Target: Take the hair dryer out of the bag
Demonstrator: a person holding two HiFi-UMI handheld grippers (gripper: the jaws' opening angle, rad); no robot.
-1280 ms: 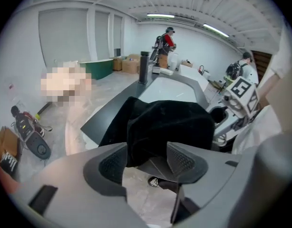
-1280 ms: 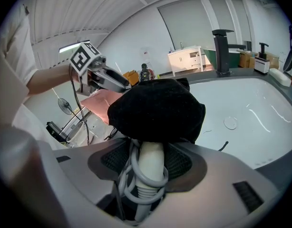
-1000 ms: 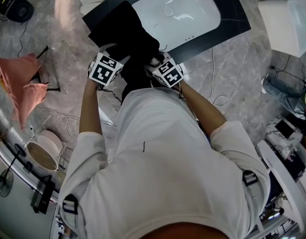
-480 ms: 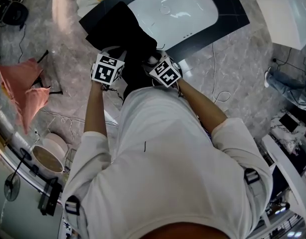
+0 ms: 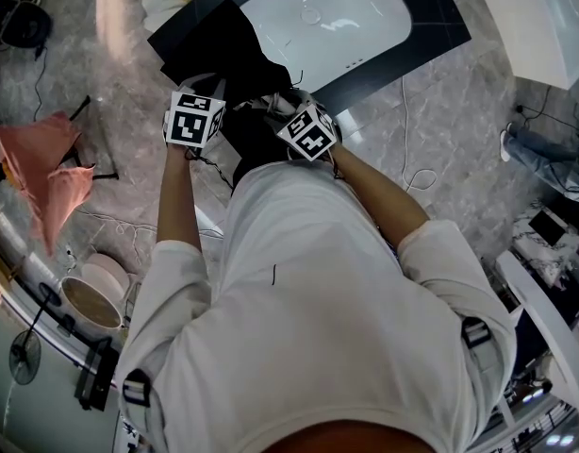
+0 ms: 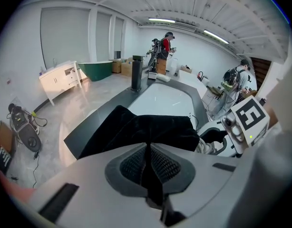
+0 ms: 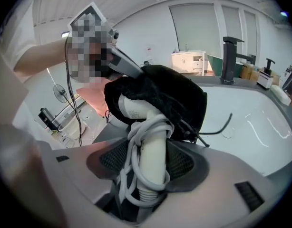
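Note:
A black fabric bag [image 5: 223, 50] lies on the dark counter [image 5: 431, 26] beside a white basin [image 5: 337, 17]. My left gripper [image 5: 212, 97] has just been closing and is shut on a fold of the bag [image 6: 150, 129] at its mouth, the cloth pinched between the pads [image 6: 148, 148]. The white hair dryer [image 7: 153, 146], with its cord wound round the handle, sticks out of the bag [image 7: 179, 94]. My right gripper [image 5: 278, 109] holds that handle; its jaws have just been opening slightly, but the pads still press on it. The dryer's head is hidden in the bag.
A black faucet [image 7: 230, 58] stands behind the basin. On the floor are a pink cloth [image 5: 44, 163] at left, a white cable [image 5: 407, 149] at right and a round tub [image 5: 82, 295]. A white box [image 5: 544, 26] sits top right. People stand far off [image 6: 162, 56].
The left gripper has shifted a little left and up along the bag's mouth and closed on the cloth. The right gripper has stayed put on the handle.

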